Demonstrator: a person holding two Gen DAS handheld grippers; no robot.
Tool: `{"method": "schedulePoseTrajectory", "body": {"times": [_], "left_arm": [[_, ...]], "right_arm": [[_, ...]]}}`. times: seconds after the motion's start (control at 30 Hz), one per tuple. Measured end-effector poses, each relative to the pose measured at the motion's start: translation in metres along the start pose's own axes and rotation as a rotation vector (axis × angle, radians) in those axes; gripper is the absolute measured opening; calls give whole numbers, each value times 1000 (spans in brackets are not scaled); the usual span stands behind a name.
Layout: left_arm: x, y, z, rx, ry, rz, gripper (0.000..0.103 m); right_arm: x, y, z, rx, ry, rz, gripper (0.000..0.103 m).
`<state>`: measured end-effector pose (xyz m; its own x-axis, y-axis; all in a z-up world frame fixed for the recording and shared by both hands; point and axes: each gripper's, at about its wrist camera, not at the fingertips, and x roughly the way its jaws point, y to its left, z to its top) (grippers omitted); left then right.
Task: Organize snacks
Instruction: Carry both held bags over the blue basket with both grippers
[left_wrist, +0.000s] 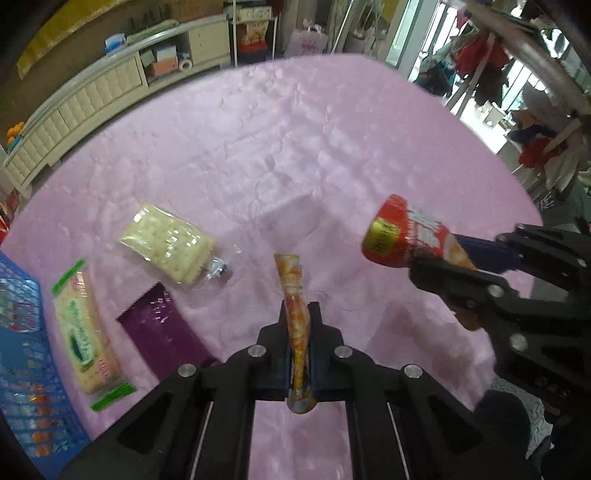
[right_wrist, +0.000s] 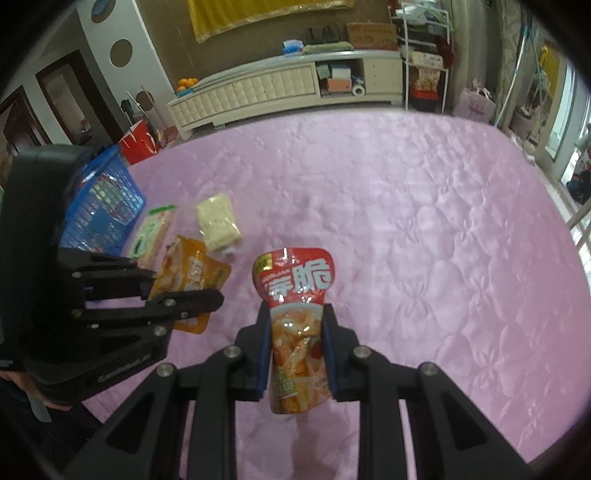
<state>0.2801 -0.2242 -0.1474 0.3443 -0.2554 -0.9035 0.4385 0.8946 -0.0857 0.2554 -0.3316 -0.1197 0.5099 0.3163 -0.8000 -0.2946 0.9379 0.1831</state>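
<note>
My left gripper (left_wrist: 298, 314) is shut on a thin orange snack pouch (left_wrist: 291, 280), held edge-on above the pink quilt; the right wrist view shows the same orange pouch (right_wrist: 192, 273) flat-faced in the left gripper (right_wrist: 184, 295). My right gripper (right_wrist: 295, 314) is shut on a red snack pouch (right_wrist: 295, 280), squeezed at its waist and lifted off the quilt. The left wrist view shows that red pouch (left_wrist: 402, 236) in the right gripper (left_wrist: 436, 258) at the right. A blue basket (left_wrist: 22, 332) with snacks inside sits at the far left.
On the pink quilt (left_wrist: 295, 147) lie a clear cracker pack (left_wrist: 170, 243), a green-edged cracker pack (left_wrist: 86, 332) and a purple wrapper (left_wrist: 162, 332), all next to the blue basket (right_wrist: 99, 206). A cream cabinet (right_wrist: 258, 88) stands beyond the bed's far edge.
</note>
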Motion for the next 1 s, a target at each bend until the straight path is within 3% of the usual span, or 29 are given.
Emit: {"method": "schedulePoseTrajectory", "body": {"times": [0.6, 1.0], "left_arm": [[-160, 65, -59, -98, -245, 86, 6], [-244, 117, -123, -166, -346, 149, 6]], "right_arm": [[-93, 104, 28, -139, -156, 50, 28], [-110, 192, 40, -263, -213, 110, 28]]}}
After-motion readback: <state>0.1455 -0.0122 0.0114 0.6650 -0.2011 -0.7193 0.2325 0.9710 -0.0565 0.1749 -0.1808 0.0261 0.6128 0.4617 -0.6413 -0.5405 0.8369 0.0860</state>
